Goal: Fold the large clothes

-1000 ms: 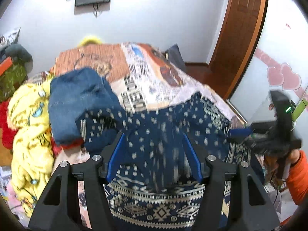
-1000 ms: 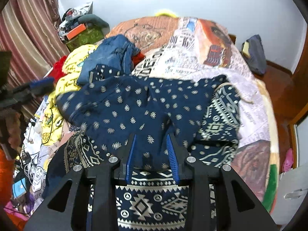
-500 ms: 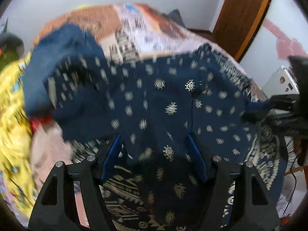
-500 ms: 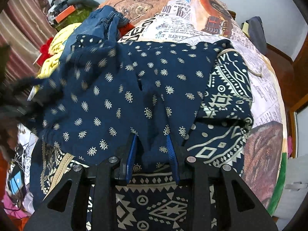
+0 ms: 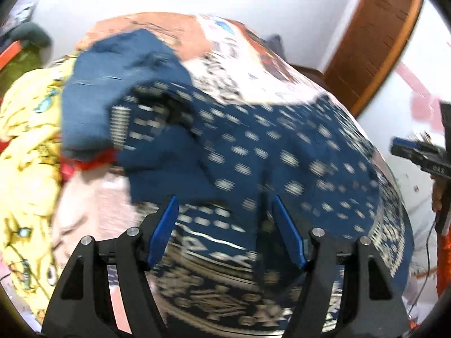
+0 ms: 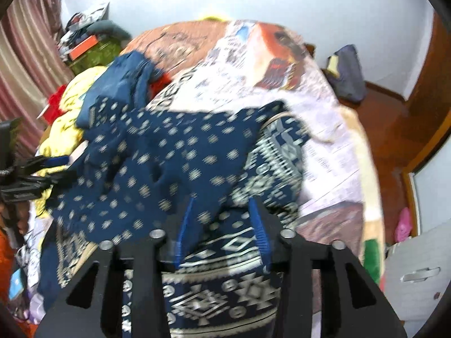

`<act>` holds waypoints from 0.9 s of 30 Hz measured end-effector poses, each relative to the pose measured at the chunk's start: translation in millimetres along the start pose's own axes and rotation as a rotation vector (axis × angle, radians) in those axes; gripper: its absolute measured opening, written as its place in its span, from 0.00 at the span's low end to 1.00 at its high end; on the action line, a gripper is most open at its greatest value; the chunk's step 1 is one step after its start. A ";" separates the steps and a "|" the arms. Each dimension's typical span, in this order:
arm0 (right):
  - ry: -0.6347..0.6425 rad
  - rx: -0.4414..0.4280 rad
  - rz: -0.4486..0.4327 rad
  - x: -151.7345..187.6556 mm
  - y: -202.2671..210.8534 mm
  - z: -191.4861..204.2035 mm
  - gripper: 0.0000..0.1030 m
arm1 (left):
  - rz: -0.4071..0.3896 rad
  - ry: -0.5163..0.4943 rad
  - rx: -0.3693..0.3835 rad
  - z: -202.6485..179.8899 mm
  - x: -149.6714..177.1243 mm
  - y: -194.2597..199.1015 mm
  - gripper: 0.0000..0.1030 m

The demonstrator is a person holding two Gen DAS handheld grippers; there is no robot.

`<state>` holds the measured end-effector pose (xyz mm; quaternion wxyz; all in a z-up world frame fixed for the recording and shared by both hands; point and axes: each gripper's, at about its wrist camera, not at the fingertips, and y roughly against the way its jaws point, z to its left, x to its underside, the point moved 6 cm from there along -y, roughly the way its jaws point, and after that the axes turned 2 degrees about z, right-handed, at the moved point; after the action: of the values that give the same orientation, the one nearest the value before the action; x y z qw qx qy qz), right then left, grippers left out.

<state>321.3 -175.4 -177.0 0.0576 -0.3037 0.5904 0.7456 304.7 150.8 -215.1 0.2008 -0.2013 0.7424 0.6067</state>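
Note:
A large dark blue garment (image 5: 253, 146) with pale dots and a geometric border lies spread on the bed, also seen in the right wrist view (image 6: 169, 163). My left gripper (image 5: 225, 201) hangs low over its near part, jaws wide apart, pads clear of the cloth. My right gripper (image 6: 222, 201) has its jaws opening, and a fold of the dotted cloth still lies loose between them. Each gripper shows in the other's view: the right gripper (image 5: 417, 152) at the garment's right edge, the left gripper (image 6: 36, 166) at its left edge.
Folded blue jeans (image 5: 112, 84) and a yellow blanket (image 5: 25, 140) lie left of the garment. The printed bedspread (image 6: 253, 64) stretches beyond it. A wooden door (image 5: 375, 36) stands at the right, and a dark bag (image 6: 346, 73) sits on the floor.
Both grippers sank toward the bed and the garment settled onto it. The right jaws, pinched on a fold before, have spread apart. The left jaws stayed wide.

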 end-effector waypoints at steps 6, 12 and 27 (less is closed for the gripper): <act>-0.091 0.054 0.002 -7.5 -15.0 -33.2 0.53 | -0.052 0.203 -0.108 75.4 -14.4 -5.2 0.67; -0.167 0.032 0.090 -3.1 -54.0 -61.6 0.53 | 0.030 0.351 -0.007 108.7 -5.3 -47.8 0.67; -0.283 -0.126 0.163 -38.4 -124.2 -80.3 0.54 | 0.048 0.395 0.105 102.8 -37.0 -118.9 0.67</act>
<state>438.5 -201.7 -271.4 0.0604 -0.1499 0.5512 0.8185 405.8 232.0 -311.3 0.0468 -0.2878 0.8025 0.5206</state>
